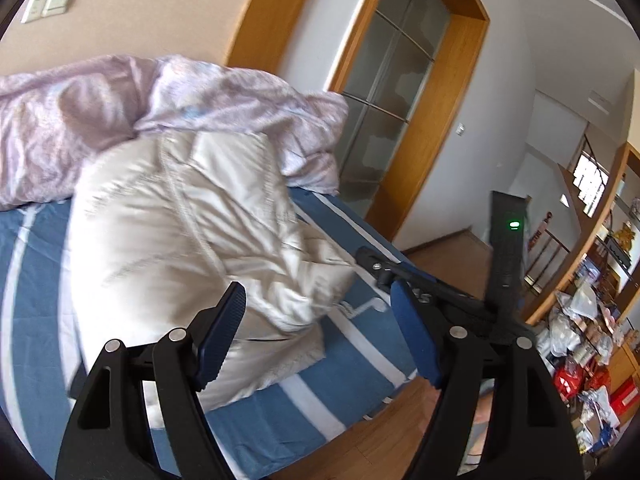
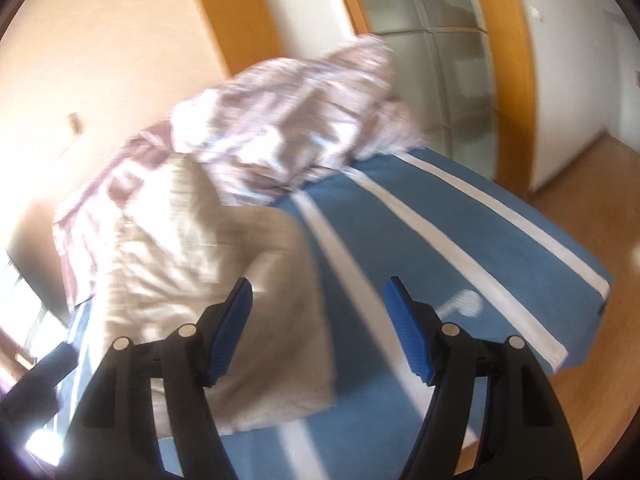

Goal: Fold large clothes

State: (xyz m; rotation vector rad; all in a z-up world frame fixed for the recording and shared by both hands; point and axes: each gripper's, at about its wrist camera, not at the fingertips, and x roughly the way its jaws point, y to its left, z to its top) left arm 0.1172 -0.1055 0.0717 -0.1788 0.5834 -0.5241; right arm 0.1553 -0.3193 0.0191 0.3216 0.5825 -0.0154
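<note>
A large cream-white garment (image 1: 180,232) lies folded and rumpled on the blue bed with white stripes (image 1: 352,344). My left gripper (image 1: 318,300) hovers above its near right corner, jaws wide open and empty. The right gripper's black body (image 1: 432,284) shows in the left wrist view, to the right of the garment. In the blurred right wrist view the garment (image 2: 208,280) lies at the left on the bed (image 2: 440,248). My right gripper (image 2: 318,294) is open and empty, above the garment's right edge.
A crumpled pink-and-white duvet (image 1: 120,112) is heaped at the head of the bed behind the garment; it also shows in the right wrist view (image 2: 288,116). A wood-framed glass door (image 1: 396,92) stands beyond. Wooden floor (image 1: 380,436) and cluttered shelves (image 1: 592,344) lie to the right.
</note>
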